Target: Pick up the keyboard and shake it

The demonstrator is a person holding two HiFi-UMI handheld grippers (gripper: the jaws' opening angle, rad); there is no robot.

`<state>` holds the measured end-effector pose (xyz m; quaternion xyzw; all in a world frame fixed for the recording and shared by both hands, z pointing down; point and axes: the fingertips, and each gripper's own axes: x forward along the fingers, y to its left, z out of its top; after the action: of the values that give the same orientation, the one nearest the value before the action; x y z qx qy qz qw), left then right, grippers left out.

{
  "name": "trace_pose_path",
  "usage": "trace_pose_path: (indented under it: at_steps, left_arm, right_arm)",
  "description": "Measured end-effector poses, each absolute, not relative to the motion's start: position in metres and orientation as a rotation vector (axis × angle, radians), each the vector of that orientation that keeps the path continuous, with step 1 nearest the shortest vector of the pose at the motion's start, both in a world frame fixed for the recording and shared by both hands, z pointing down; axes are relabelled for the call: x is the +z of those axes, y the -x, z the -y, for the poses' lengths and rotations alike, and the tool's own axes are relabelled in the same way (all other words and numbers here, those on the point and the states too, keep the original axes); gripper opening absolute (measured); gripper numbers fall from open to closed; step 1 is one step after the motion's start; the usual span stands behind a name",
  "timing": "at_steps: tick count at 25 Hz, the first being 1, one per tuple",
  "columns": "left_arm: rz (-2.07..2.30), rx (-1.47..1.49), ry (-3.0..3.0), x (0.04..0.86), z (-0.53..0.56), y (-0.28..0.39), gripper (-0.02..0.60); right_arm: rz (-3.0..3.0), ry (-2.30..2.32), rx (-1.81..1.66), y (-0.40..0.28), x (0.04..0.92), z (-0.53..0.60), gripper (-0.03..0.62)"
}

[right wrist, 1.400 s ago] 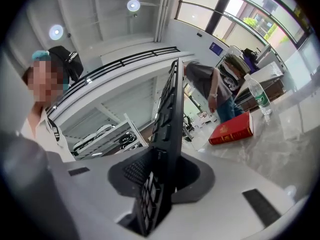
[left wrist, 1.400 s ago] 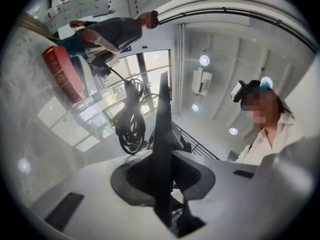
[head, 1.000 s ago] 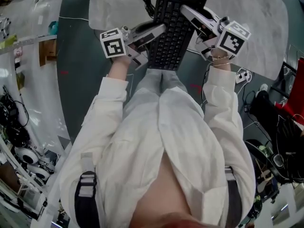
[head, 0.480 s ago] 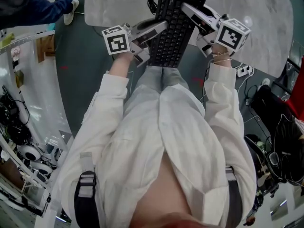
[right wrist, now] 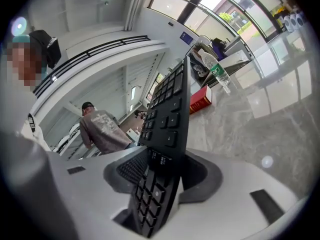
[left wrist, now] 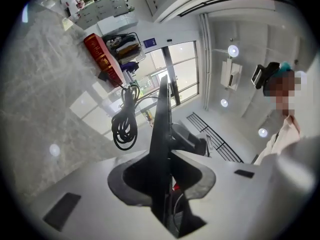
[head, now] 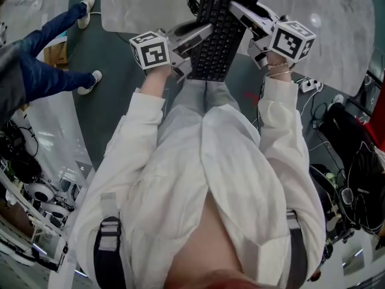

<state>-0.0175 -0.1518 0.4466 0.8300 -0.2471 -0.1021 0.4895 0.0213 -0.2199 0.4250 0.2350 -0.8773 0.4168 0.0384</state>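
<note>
A pale marble table (head: 343, 23) is stretching out ahead of my left tongs (left wrist: 160, 156); dark floor (head: 105, 119) is showing to their left, and bright windows (left wrist: 182, 66) are glowing beyond.

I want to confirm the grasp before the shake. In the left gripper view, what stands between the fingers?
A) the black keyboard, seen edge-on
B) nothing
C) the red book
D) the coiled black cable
A: the keyboard runs edge-on down into the left gripper, whose fingers close on it from both sides.
</note>
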Motion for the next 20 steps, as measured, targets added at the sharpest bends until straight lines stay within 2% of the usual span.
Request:
trace_pose_path:
  at_steps: [20]
  left_arm:
    - [0.753,-0.065,-2.007,0.47,0.155,0.02,0.117]
  right_arm:
    - [2.561,-0.778,1.266,-0.026,0.456,0.227,0.222]
